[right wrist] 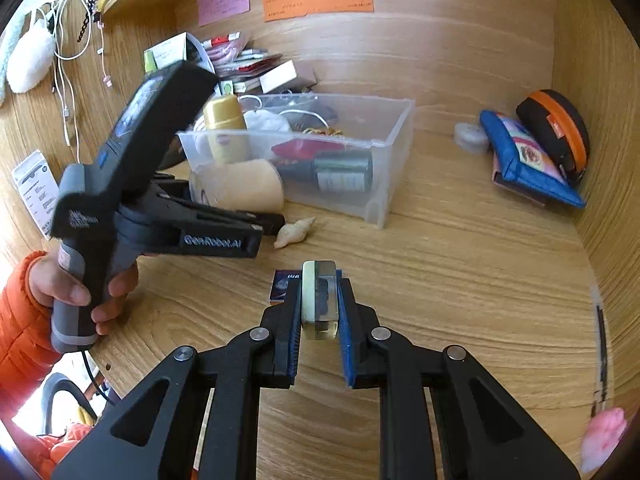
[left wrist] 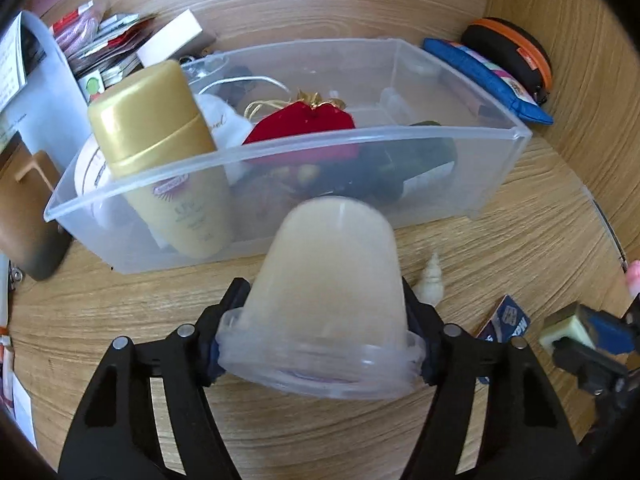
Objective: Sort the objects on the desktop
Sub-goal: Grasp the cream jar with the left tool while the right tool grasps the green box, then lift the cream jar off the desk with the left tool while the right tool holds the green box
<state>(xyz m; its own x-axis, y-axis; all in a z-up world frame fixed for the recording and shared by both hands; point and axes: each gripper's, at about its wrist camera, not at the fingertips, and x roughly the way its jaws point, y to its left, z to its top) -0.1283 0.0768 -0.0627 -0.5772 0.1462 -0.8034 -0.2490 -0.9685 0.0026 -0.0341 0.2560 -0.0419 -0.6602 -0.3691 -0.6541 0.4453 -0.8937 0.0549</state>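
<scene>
Two handheld grippers work over a wooden desk. The left gripper (left wrist: pixel 320 344) is clamped on a lidded translucent cup (left wrist: pixel 332 292) of cream-coloured contents, held on its side just in front of a clear plastic bin (left wrist: pixel 500 160). The right gripper (right wrist: pixel 319 312) pinches a small clear block with a dark inclusion (right wrist: pixel 319 300) above the desk, nearer the camera.

The bin already holds a gold bottle (left wrist: pixel 160 136), a red pouch (left wrist: pixel 308 124), a dark jar (right wrist: pixel 344 172) and some cords, so sorting looks well along. Both held items seem left to place.

A pale seashell (right wrist: pixel 294 232) and a small blue matchbox (right wrist: pixel 284 286) lie loose on the desk. A blue pouch (right wrist: pixel 524 156) and an orange-trimmed black case (right wrist: pixel 556 132) rest at the right wall. The bin's near wall stands between the cup and the inside.
</scene>
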